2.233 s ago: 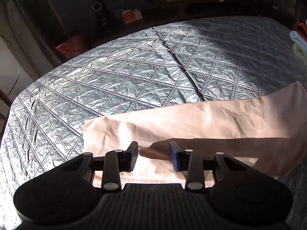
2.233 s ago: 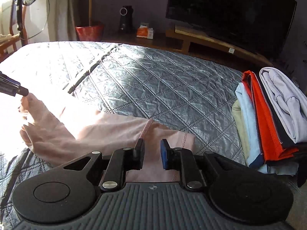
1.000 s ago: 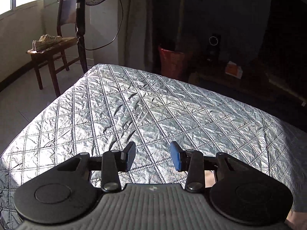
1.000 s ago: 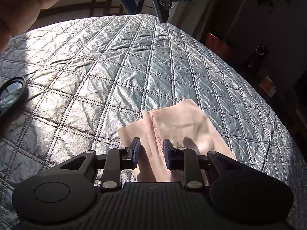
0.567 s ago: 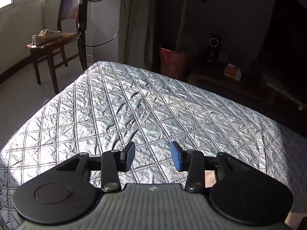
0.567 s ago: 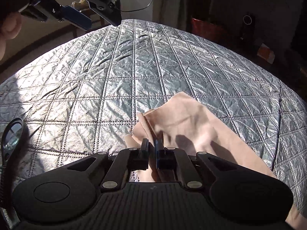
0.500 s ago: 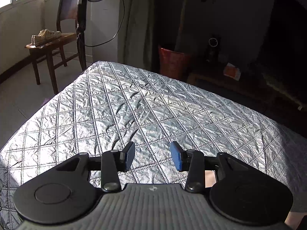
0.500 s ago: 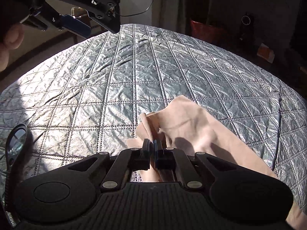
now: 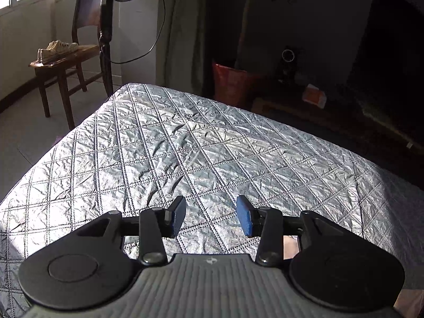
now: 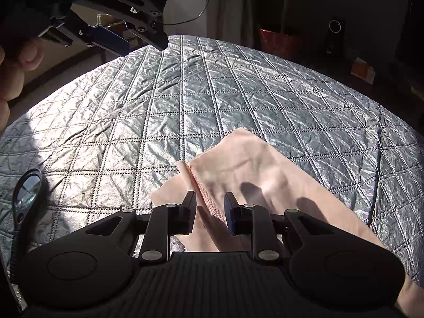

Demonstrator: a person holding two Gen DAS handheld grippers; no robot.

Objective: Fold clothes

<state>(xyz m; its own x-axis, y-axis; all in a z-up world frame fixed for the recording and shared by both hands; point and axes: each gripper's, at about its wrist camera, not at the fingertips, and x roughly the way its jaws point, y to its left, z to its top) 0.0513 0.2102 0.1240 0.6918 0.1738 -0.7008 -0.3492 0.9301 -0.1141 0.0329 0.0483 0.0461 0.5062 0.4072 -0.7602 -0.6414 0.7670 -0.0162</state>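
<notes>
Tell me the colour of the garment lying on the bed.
Pale pink garment, seen best in the right wrist view, on a silver-grey quilted bed cover.

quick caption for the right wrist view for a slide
Right gripper, jaws just reopened, over the hemmed edge of a pink garment on a silver quilted bedspread; left gripper open above.

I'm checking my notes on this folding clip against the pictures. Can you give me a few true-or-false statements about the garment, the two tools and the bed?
1. The pink garment lies on the quilted bedspread. True.
2. The left tool grips the garment. False: its jaws stand open over bare quilt.
3. The right tool has the garment's stitched hem between its jaws. True; they have just been opening.
4. A pair of shoes sits on a wooden chair. True.
5. The garment is dark blue. False: it is pale pink.
</notes>
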